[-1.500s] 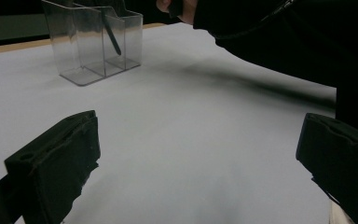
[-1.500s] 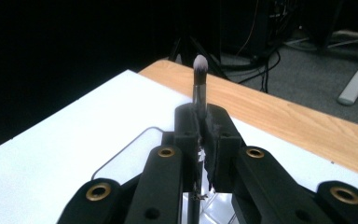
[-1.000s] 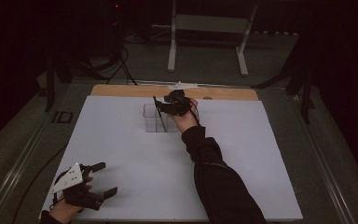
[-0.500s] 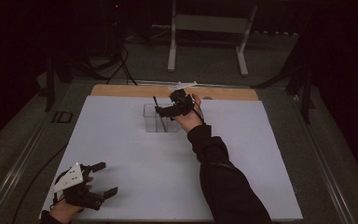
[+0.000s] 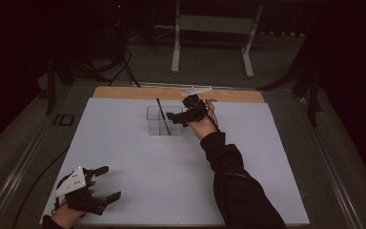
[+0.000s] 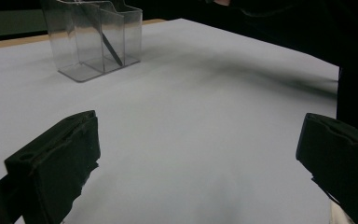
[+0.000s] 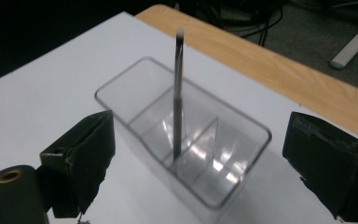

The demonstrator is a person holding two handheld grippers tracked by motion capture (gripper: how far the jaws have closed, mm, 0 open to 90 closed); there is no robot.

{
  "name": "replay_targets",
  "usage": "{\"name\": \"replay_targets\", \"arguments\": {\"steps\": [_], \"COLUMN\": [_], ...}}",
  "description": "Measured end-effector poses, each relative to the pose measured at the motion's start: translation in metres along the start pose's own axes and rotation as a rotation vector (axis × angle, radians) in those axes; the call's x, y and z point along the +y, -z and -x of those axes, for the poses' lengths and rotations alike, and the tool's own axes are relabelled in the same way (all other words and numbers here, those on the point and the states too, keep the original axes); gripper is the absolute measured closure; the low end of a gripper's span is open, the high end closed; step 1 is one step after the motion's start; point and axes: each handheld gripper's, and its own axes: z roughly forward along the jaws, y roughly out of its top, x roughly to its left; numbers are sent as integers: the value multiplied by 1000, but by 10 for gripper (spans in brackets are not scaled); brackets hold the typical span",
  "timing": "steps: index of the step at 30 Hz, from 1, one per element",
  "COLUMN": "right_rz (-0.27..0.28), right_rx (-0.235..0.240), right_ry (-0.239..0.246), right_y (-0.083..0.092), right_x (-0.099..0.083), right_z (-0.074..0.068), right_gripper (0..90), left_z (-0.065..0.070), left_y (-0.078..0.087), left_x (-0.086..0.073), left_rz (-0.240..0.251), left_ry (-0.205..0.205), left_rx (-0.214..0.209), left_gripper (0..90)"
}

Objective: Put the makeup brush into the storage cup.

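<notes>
Two black grippers work over a smooth white sheet (image 5: pixel 124 157) that covers most of a pale wooden table (image 5: pixel 124 92), whose bare edge runs along the far side. Near that far edge stands a clear plastic organizer (image 5: pixel 164 120), a rectangular box with thin glossy walls and inner dividers that split it into compartments. A slim dark pen (image 5: pixel 161 116) stands inside it, leaning at a slight tilt with its tip above the rim; in the right gripper view its lower end sits at a divider near the middle, though which compartment holds it is hard to tell through the transparent walls.

The right gripper (image 5: pixel 177 118), held by a hand in a dark sleeve, hovers just beside the organizer's right end, its jaws spread wide and holding nothing, their blocky matte pads (image 7: pixel 81 154) framing the box. The left gripper (image 5: pixel 105 182) rests at the near left corner of the sheet, well apart from the organizer, jaws likewise apart and empty, a grey three-cornered plate on top.
</notes>
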Motion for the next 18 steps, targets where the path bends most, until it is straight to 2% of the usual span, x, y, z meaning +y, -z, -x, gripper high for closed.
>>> {"name": "replay_targets", "arguments": {"steps": [11, 18], "right_rz": [-71, -94], "right_rx": [36, 23], "right_ry": [9, 32], "right_y": [14, 25], "right_x": [-19, -32], "right_z": [4, 3], "right_gripper": [96, 115], "left_z": [0, 0], "left_y": [-1, -1], "left_x": [0, -1], "left_rz": [-4, -5], "left_ry": [3, 6], "left_rx": [0, 1], "left_gripper": [10, 10]}}
